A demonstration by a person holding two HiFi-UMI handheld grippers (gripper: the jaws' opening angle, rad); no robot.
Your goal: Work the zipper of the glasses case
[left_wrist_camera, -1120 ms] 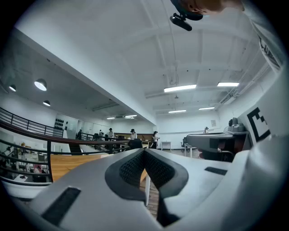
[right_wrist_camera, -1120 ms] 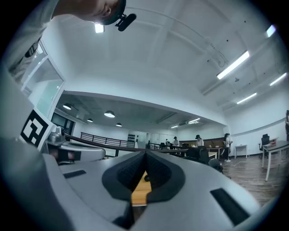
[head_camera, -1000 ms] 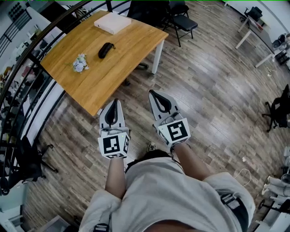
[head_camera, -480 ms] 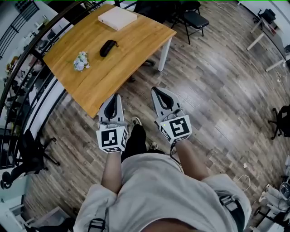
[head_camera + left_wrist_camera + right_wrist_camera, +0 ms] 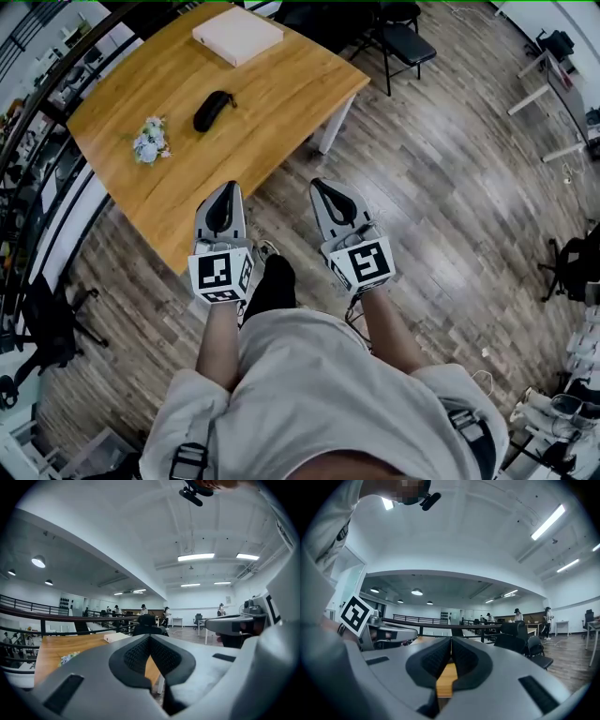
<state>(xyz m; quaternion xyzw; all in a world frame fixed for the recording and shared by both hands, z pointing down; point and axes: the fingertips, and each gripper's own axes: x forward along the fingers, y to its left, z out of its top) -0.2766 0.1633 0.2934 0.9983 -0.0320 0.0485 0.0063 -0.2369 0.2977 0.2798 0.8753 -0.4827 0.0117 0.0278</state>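
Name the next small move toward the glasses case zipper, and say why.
Probably carry both grippers forward over the table toward the glasses case. The left gripper and right gripper are both shut and empty, held about at the table's near edge, while the case lies farther in on the tabletop, touched by neither.

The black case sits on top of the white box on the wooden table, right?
Not quite. The black case sits on the wooden table itself, apart from the white box. The head view shows it.
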